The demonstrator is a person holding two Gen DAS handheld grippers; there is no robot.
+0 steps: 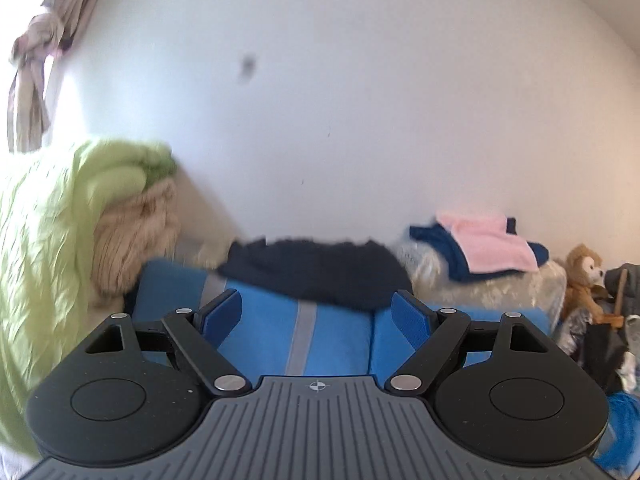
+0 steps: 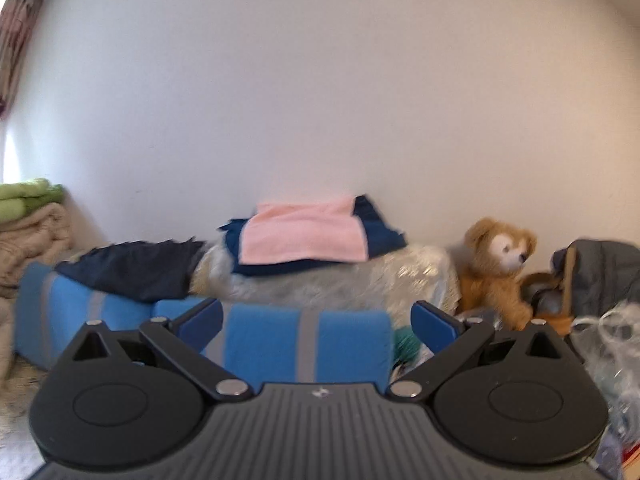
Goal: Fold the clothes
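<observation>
Both grippers hang in the air facing a white wall [image 2: 320, 100], and neither touches any cloth. The left gripper [image 1: 316, 314] sits at the bottom centre of its view with its blue fingers [image 1: 222, 312] spread wide and nothing between them. The right gripper [image 2: 318, 322] is likewise spread wide in the lower middle of its view, empty.

The clothes lie beyond the fingers, along the foot of the wall. A dark navy garment [image 1: 320, 272] lies crumpled on a blue cushion with grey stripes [image 1: 264, 336], just above the left gripper's fingers in the left view and at centre left in the right view. To its right, a pink towel [image 2: 304, 236] lies flat on top of a dark blue garment [image 2: 380, 228], and both rest on a pale fluffy cover [image 2: 340, 284]. These sit in the middle of the right view and at right of centre in the left view.

At the left edge, a light green quilt [image 1: 40, 240] is heaped over a beige blanket [image 1: 136, 236], with a tied curtain [image 1: 36, 60] in the upper left. A brown teddy bear [image 2: 496, 268] sits at the right, beside a grey bag [image 2: 600, 272].
</observation>
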